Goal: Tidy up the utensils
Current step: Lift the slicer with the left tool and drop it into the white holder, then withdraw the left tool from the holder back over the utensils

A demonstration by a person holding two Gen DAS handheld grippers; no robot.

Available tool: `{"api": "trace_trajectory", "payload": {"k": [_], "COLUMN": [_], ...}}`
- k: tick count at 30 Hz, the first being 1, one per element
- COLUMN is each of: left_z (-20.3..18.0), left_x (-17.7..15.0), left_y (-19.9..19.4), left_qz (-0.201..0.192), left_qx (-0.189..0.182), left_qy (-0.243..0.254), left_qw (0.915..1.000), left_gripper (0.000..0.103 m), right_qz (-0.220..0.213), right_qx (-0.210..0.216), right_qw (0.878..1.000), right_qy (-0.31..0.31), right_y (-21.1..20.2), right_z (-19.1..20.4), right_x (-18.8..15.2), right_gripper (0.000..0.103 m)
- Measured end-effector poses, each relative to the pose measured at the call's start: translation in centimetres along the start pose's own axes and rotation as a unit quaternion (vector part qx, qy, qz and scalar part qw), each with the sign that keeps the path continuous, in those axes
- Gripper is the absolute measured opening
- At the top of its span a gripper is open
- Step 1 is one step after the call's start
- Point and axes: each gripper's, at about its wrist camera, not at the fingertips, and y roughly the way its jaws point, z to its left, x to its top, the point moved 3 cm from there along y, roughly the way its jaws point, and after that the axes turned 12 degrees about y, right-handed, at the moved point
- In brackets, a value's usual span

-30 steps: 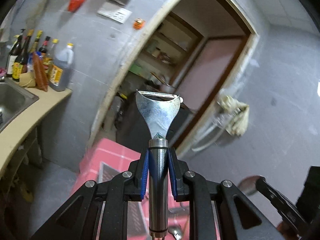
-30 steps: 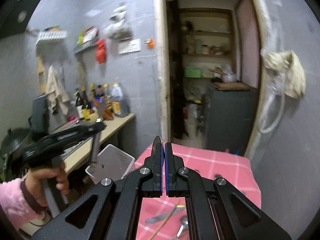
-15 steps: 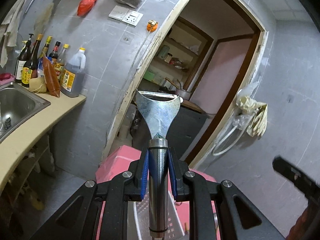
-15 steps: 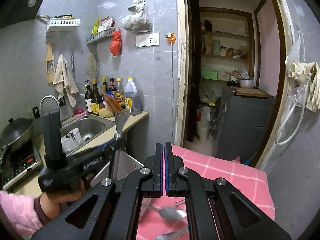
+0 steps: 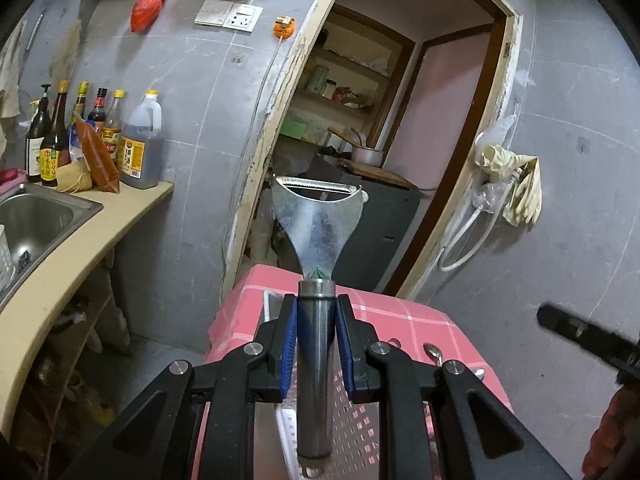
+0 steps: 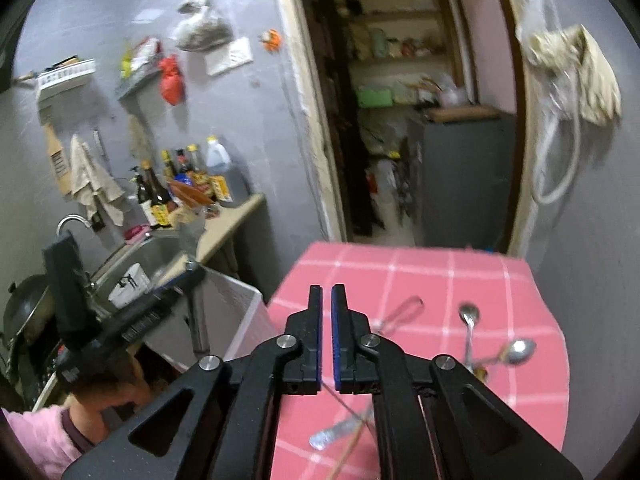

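Note:
My left gripper (image 5: 317,308) is shut on the round steel handle of a metal Y-shaped peeler (image 5: 318,216), whose blade end points up and away. Under it a white perforated basket (image 5: 360,432) sits at the left edge of the pink checked table (image 5: 400,312). In the right wrist view the basket (image 6: 236,312) and the left gripper with the peeler (image 6: 190,232) are at the left. My right gripper (image 6: 327,292) hangs over the table with its jaws opening, a narrow gap and nothing between them. Two spoons (image 6: 469,316) (image 6: 518,350) and other utensils (image 6: 332,436) lie on the cloth.
A counter with a steel sink (image 5: 36,216) and several sauce bottles (image 5: 100,136) runs along the left wall. An open doorway (image 6: 412,120) to a pantry lies behind the table. A hose and gloves (image 5: 516,184) hang on the right wall. A pink sleeve (image 6: 40,440) is at lower left.
Both grippers have sunk toward the table. The basket and spoons have come into view. The right gripper's jaws, shut before, have parted slightly. The peeler stays gripped.

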Motion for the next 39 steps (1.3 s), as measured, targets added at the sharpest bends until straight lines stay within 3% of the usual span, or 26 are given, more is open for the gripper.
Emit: {"api": "trace_trajectory", "payload": {"k": [2,7,11,13,19,25,30,39], "left_z": [-0.2,-1.0,-2.1,-2.8,-6.1,-9.2,-11.3,-13.4], "left_x": [-0.1,-0.3,-0.6,-0.8,-1.5,-2.9,-4.8,-6.9], "left_y": [-0.3,-0.9,-1.7,-2.5,-5.0,-6.5,-6.8,-5.8], "left_qz": [0.002,0.005,0.011,0.006,-0.010,-0.015,-0.019,-0.016], "left_qx": [0.002,0.002,0.011,0.016,0.016,0.013,0.015,0.035], "left_qy": [0.003,0.022,0.036,0.041,0.065,0.069,0.060,0.062], "left_qw": [1.0000,0.9997,0.9992,0.9990,0.9977,0.9975,0.9979,0.9973], "left_gripper": [0.019,0.031,0.039,0.052,0.074,0.091,0.093,0.096], "right_qz": [0.011,0.029,0.025,0.021,-0.004,-0.041,-0.088,-0.090], "right_qx": [-0.011,-0.030,-0.037,-0.041,-0.055,-0.080,-0.108,-0.110], "right_qw": [1.000,0.998,0.998,0.997,0.996,0.993,0.989,0.989], "right_qy": [0.015,0.039,0.050,0.054,0.073,0.073,0.042,0.039], "right_y": [0.0,-0.2,-1.1,-1.7,-3.8,-6.0,-7.8,-7.5], "right_z": [-1.6,-4.4,-5.9,-6.7,-9.3,-11.4,-12.5,-14.5], "right_x": [-1.3,-3.6,-4.7,-5.2,-6.3,-6.8,-6.8,-7.2], "right_gripper": [0.024,0.029,0.045,0.050,0.073,0.092,0.101,0.101]}}
